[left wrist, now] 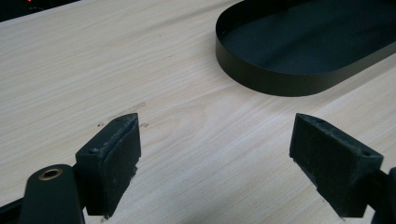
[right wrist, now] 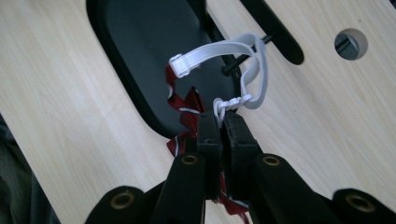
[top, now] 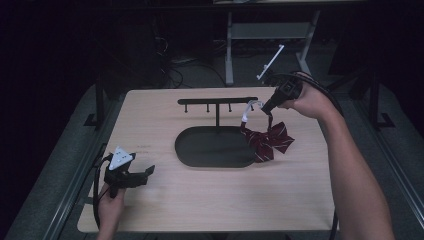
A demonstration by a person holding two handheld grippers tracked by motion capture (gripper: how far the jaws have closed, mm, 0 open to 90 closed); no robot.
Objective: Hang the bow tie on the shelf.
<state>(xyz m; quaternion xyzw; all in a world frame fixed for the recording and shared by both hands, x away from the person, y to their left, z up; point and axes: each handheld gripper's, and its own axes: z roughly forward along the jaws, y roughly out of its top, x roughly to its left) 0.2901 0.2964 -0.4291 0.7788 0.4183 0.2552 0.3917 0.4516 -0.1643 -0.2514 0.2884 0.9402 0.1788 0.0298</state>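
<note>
Table of pale wood, dark room behind.

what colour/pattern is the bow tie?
Dark red with thin white stripes, on a white strap: bow tie. Clearest in the high view.

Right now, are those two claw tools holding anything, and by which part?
The right gripper pinches the red striped bow tie by its white strap. The left gripper holds nothing.

Red striped bow tie draped over black tray right rim, white strap raised.
</note>
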